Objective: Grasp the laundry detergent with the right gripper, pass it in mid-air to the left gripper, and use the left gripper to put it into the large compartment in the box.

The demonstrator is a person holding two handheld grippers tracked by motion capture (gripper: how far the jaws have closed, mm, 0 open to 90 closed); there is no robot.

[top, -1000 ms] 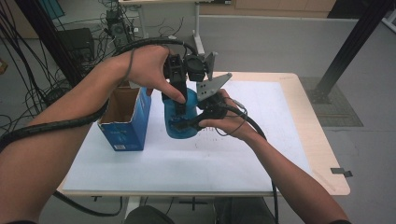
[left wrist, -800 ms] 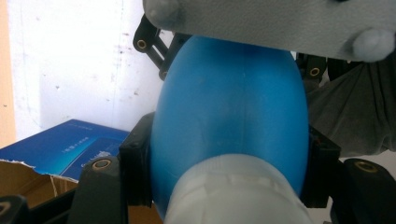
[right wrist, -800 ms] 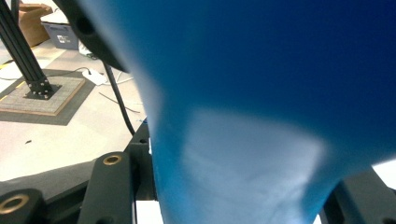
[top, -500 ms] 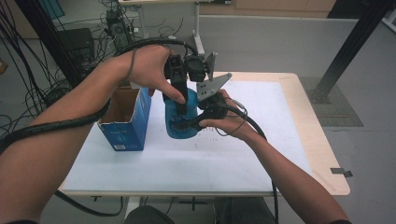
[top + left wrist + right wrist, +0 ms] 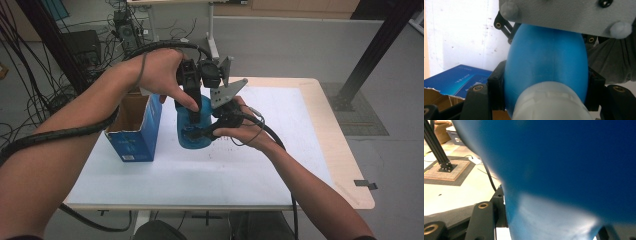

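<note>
Blue bottle [image 5: 195,131] gripped from 2 sides, centre frame.
Left gripper [image 5: 192,102] and right gripper [image 5: 207,131] fingers both clenched on bottle above white bench [image 5: 280,165]; open blue box [image 5: 136,131] just left.

A pale wooden table [image 5: 334,135] carries a white sheet [image 5: 280,125] over most of its top (faint marks on it); an open blue cardboard box [image 5: 136,134] stands near the left edge

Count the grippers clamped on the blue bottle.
2. The left gripper grips the blue bottle from above; the right gripper clamps its side.
</note>
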